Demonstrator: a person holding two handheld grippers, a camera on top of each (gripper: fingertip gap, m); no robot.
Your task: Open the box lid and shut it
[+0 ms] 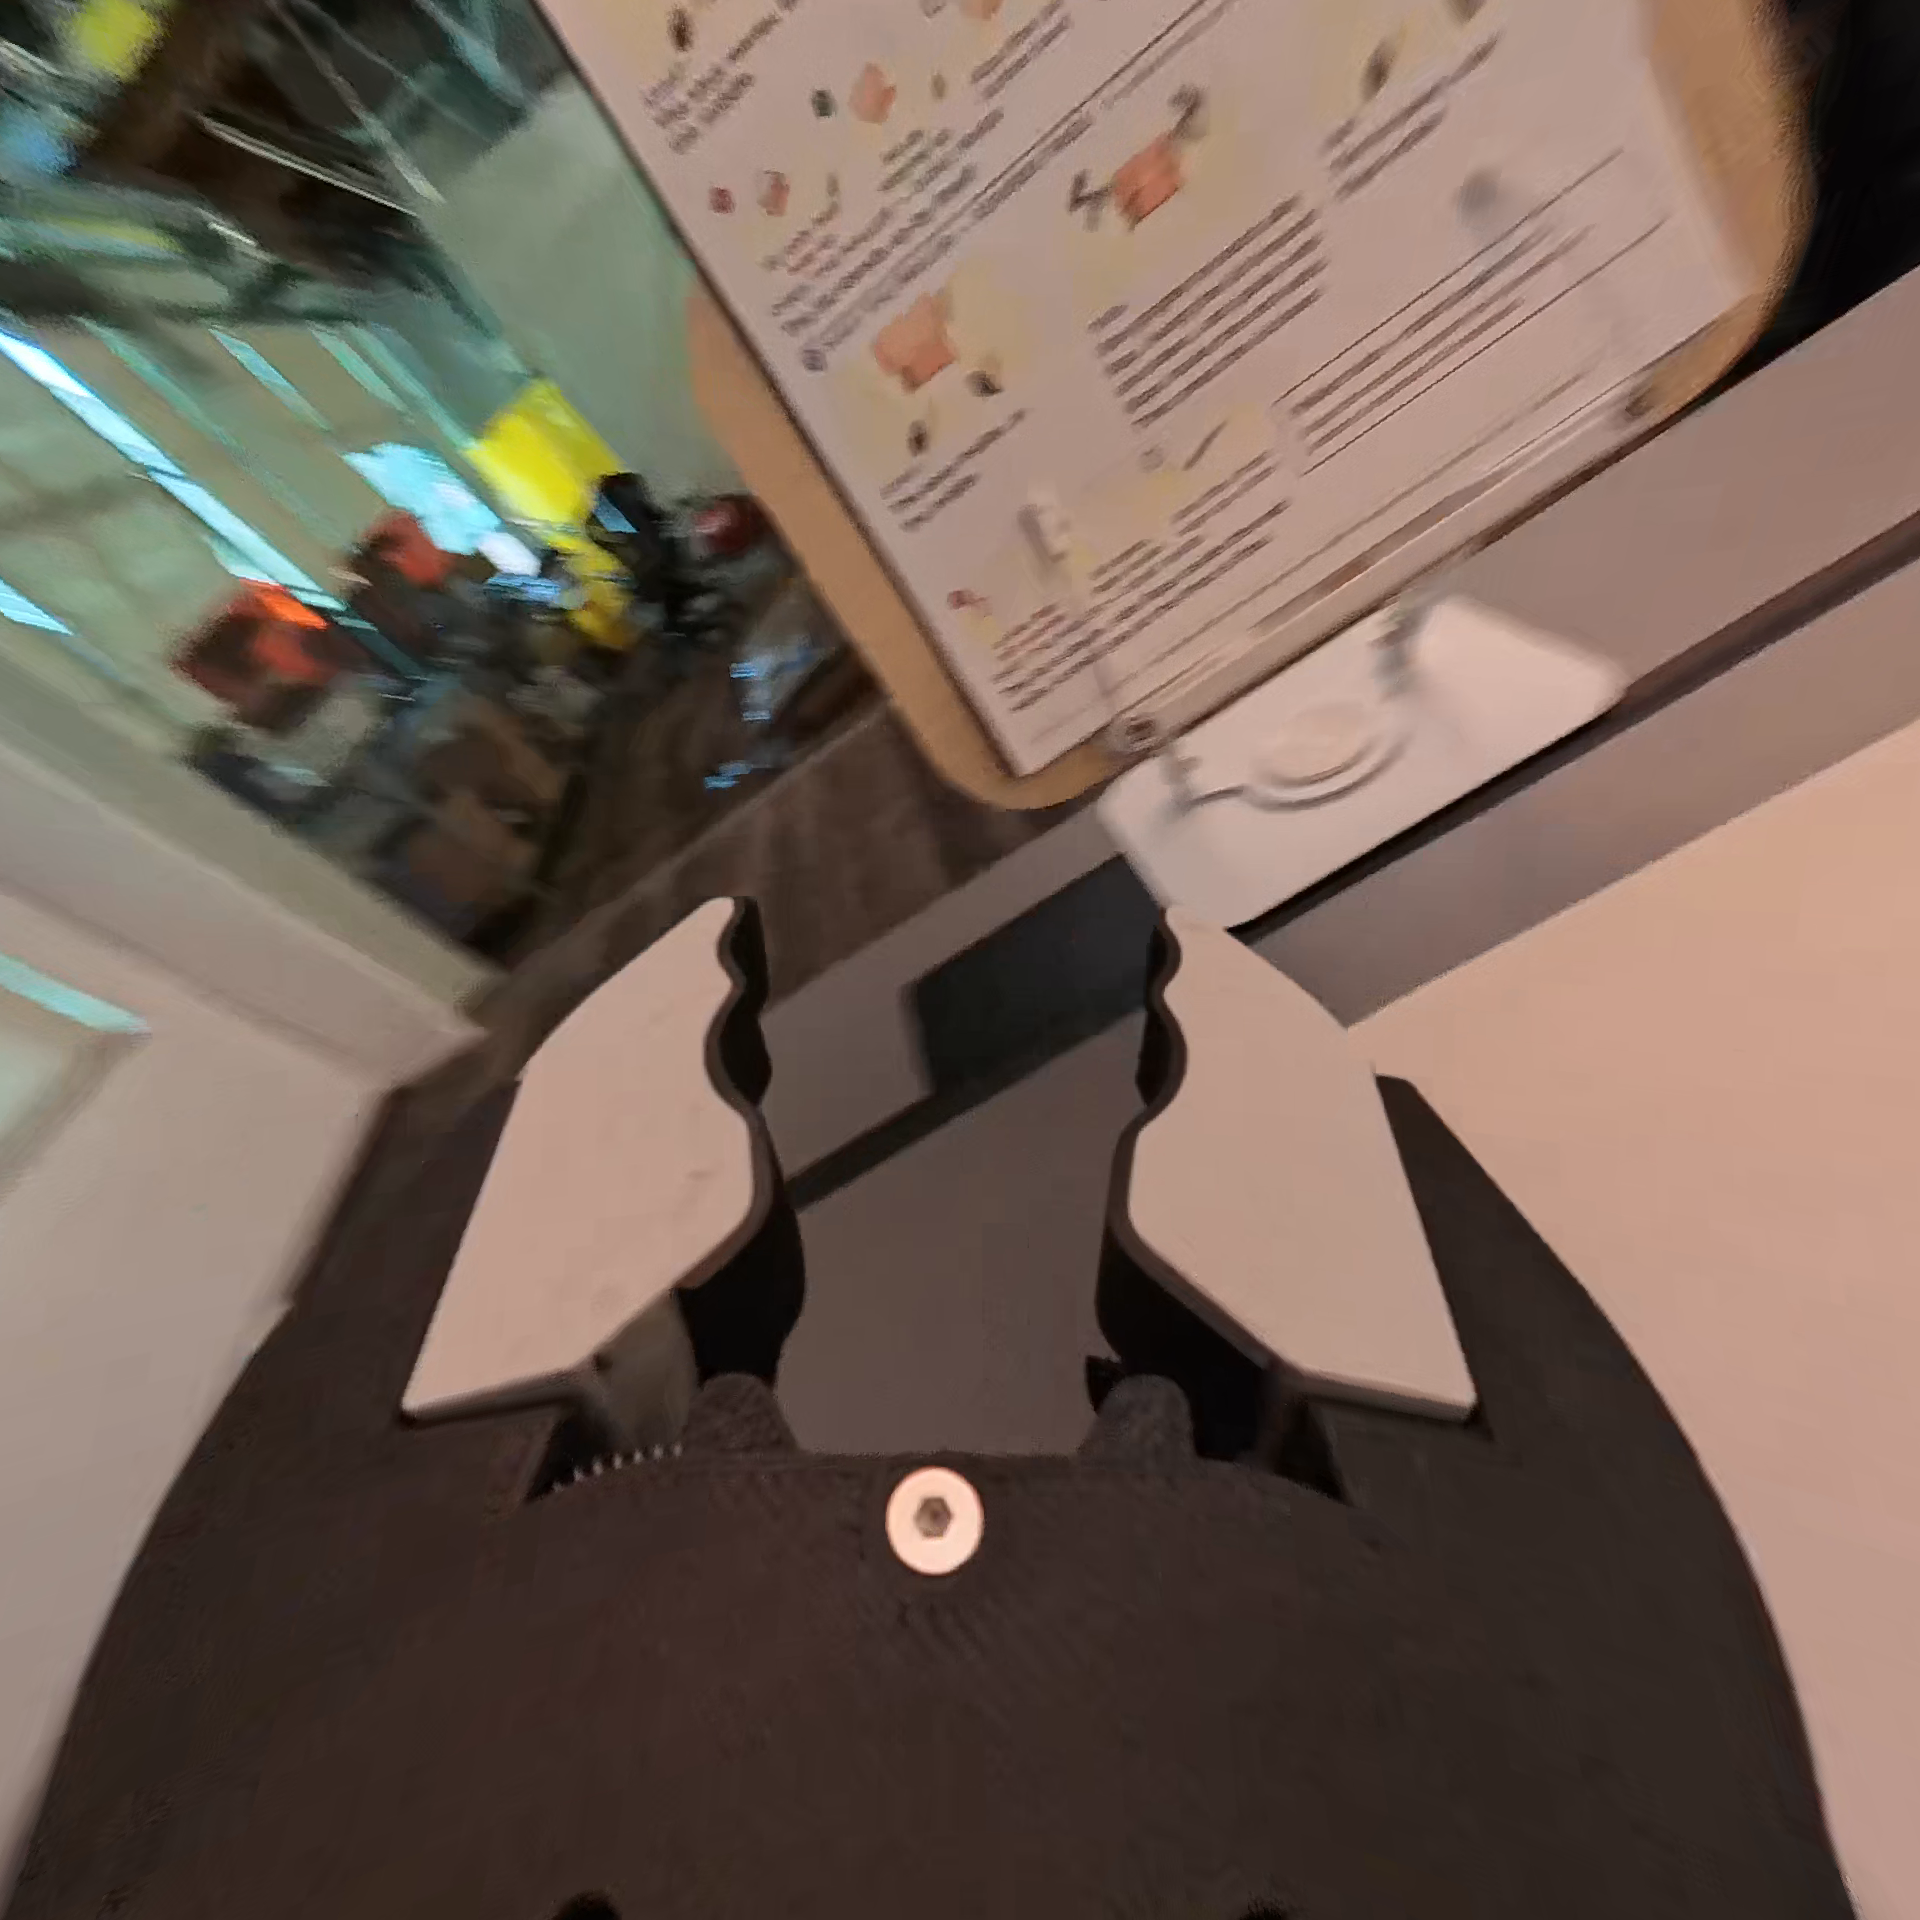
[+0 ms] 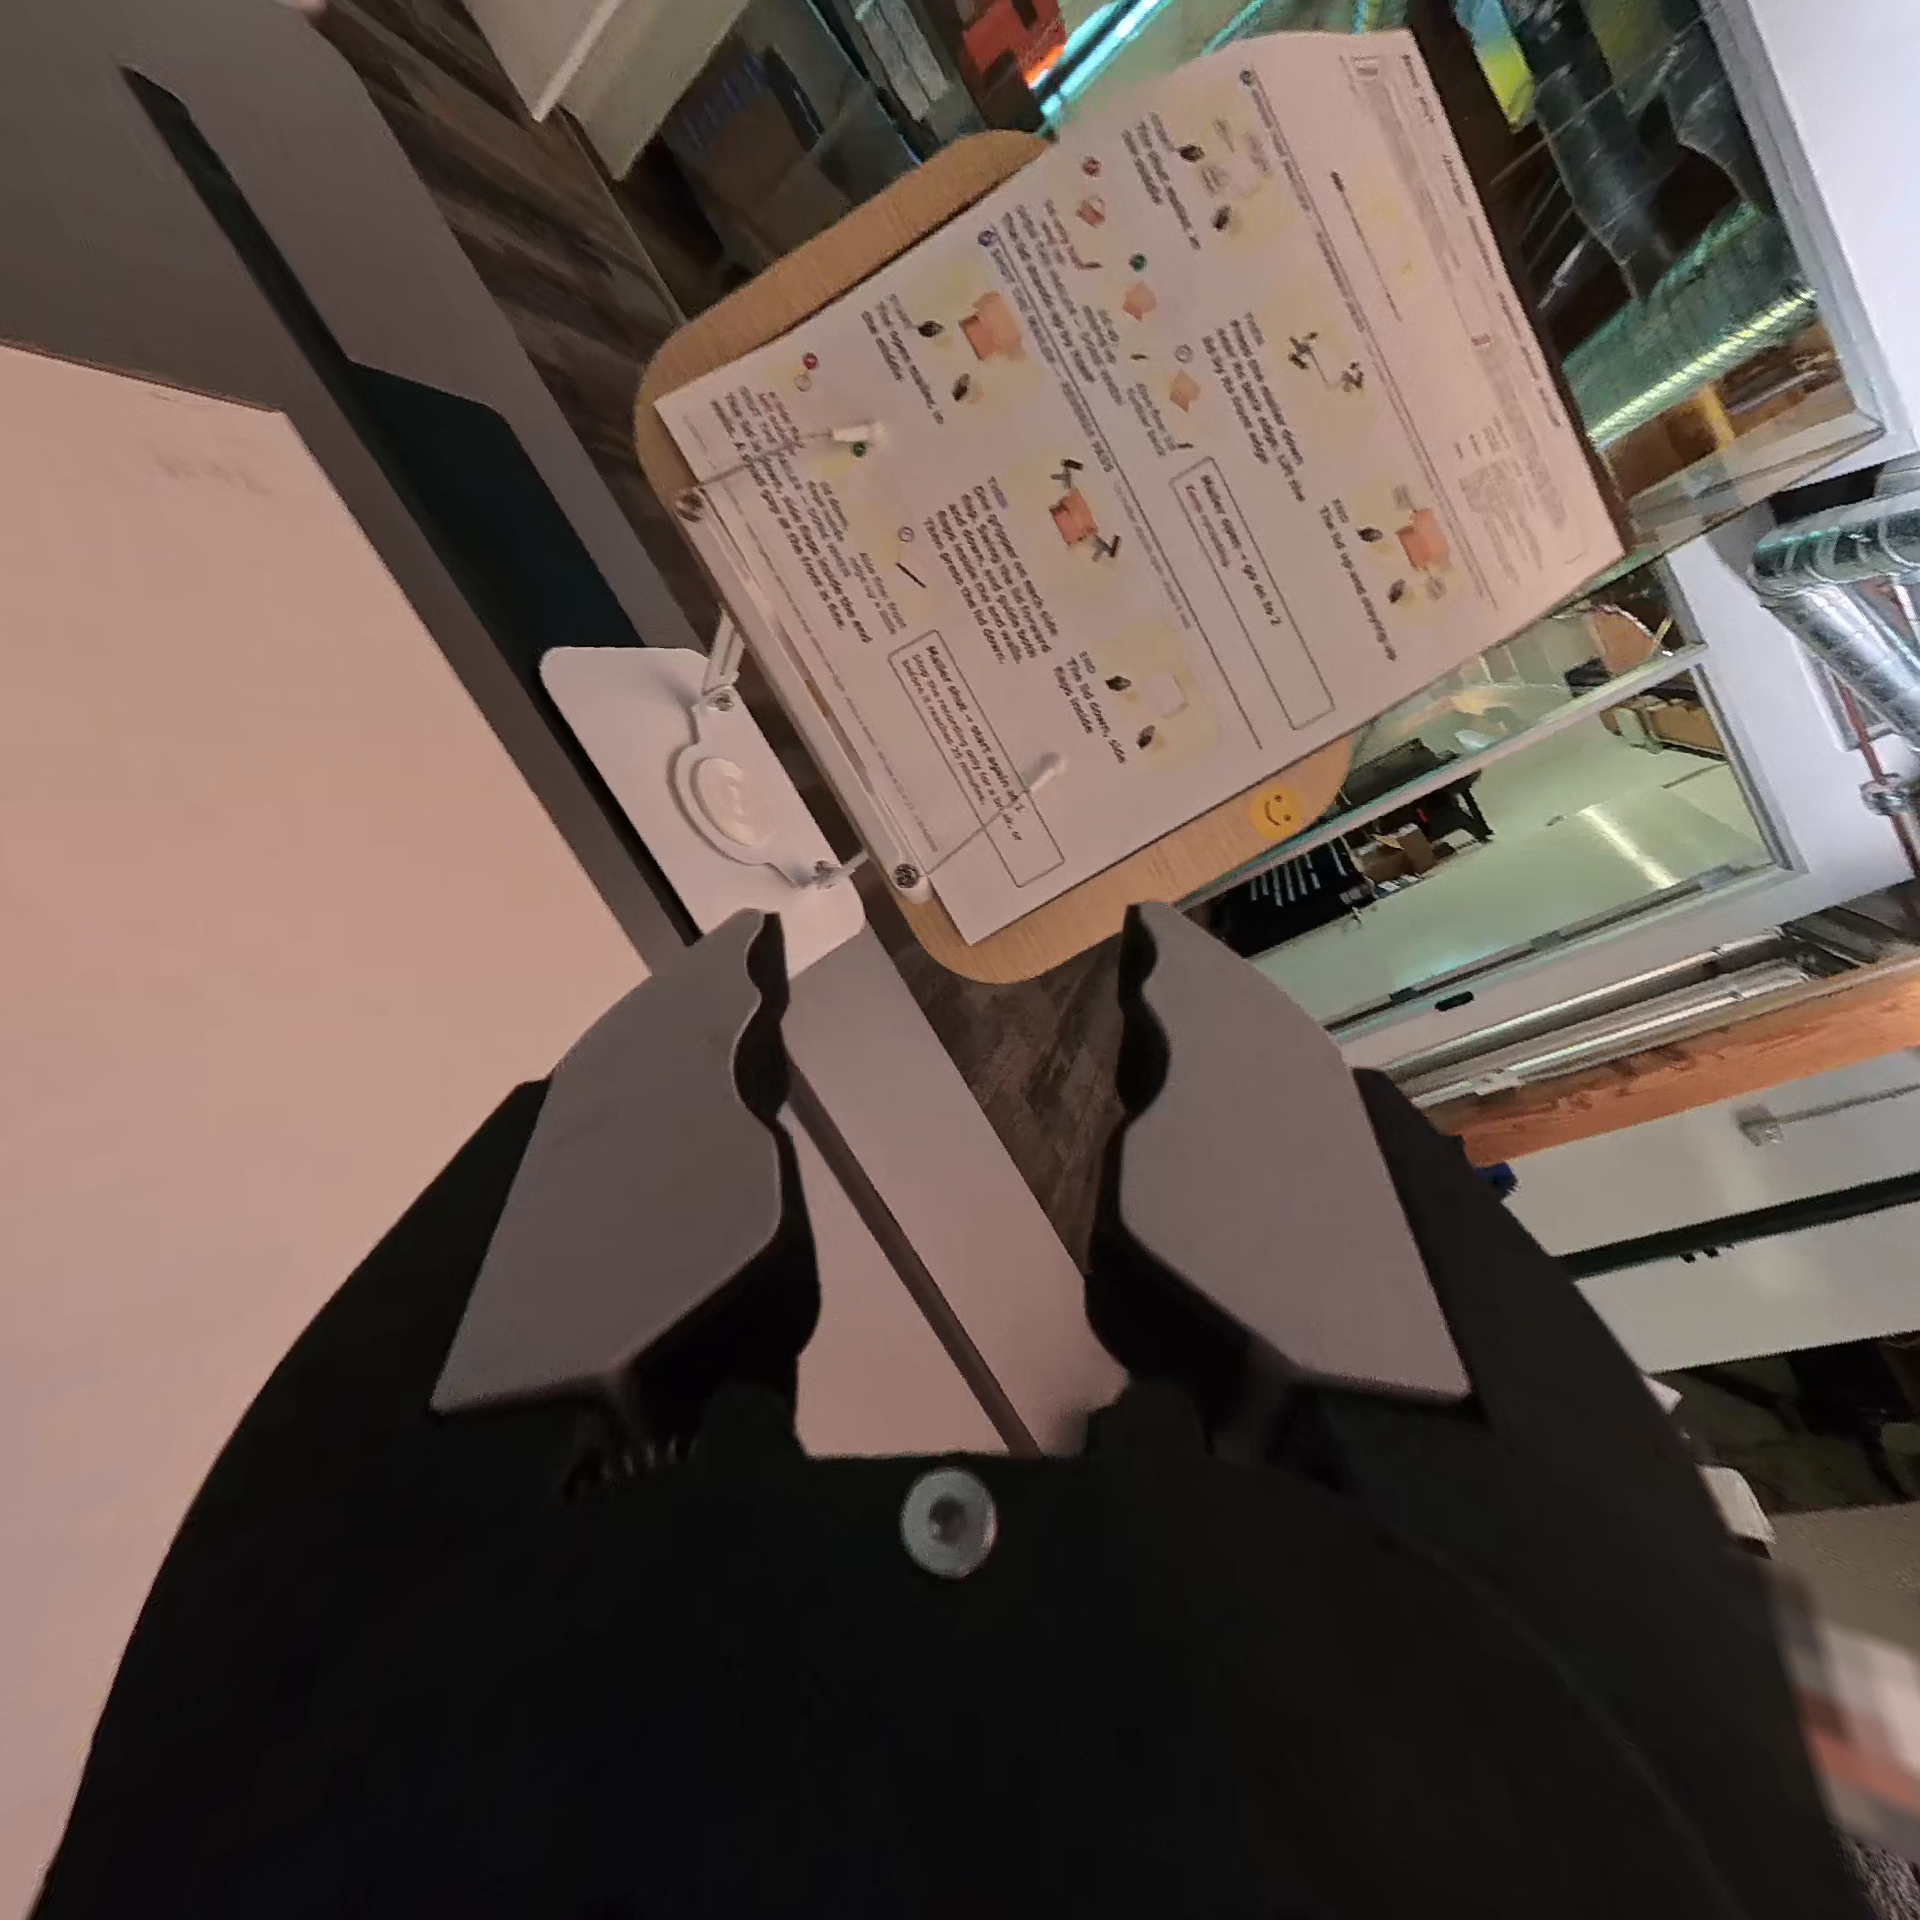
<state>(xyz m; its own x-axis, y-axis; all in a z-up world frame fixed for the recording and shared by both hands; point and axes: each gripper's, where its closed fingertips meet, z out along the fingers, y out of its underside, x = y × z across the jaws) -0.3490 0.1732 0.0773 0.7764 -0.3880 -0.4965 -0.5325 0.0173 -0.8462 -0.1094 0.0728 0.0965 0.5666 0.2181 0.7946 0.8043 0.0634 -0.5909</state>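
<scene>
Both grippers, left [image 1: 951, 935] and right [image 2: 945, 940], hold their jaws apart and empty, aimed at a sheet [image 2: 1132, 488] on a stand. No box shows; reaching blind risks striking the stand.

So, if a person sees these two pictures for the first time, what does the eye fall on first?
Most striking is the printed sheet on its wooden board, held tilted on a white stand just ahead of both grippers. Next come the grippers themselves: the left gripper and the right gripper fill the lower half of their views, jaws apart and holding nothing. A pale flat surface lies beside them.
</scene>
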